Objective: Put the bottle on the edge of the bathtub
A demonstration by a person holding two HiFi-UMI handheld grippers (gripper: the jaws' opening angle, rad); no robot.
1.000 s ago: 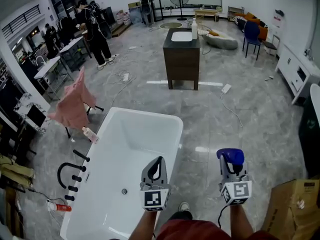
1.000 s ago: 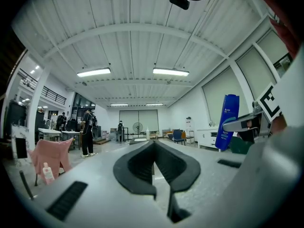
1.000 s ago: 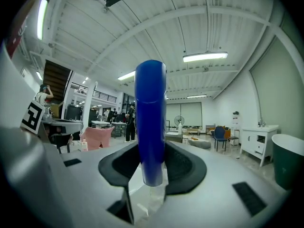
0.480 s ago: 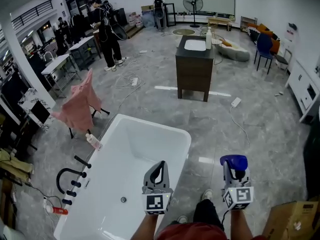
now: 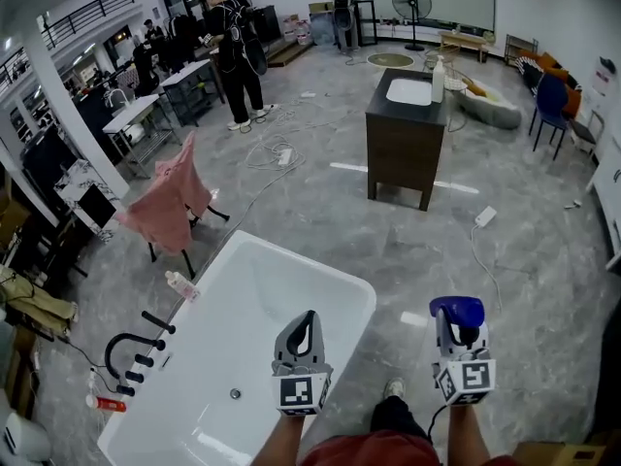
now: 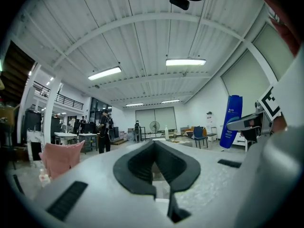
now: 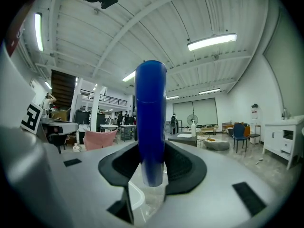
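We hold the blue bottle in the right tongs. The two jaws press on its sides, one on each side, and the bottle sticks out straight past them. The left tongs are closed up tight, with nothing in them.

Right now the bottle hangs over the gray floor, not over the white bathtub. The tub is to our left and the bottle is apart from it. The left tongs hover over the tub, between the bottle and the far side.

The step now is, we think, to carry the bottle over to the tub's edge. The edge closest to the bottle is the long one on our side, so we should go there. It is a thin, rounded strip, so we need to aim for the middle of it. Too far one way and the bottle drops into the tub. Too far the other way and it falls on the floor.

We should turn the bottle so a flat end points down. We cannot tell from here which end is the flat one. We should lower it slowly until it touches the edge, and only then let the jaws go wide. We should pull the tongs straight back, so we do not knock it over.

The left tongs should move out of the way.

A small bottle already sits on the other long edge, near the black tap.
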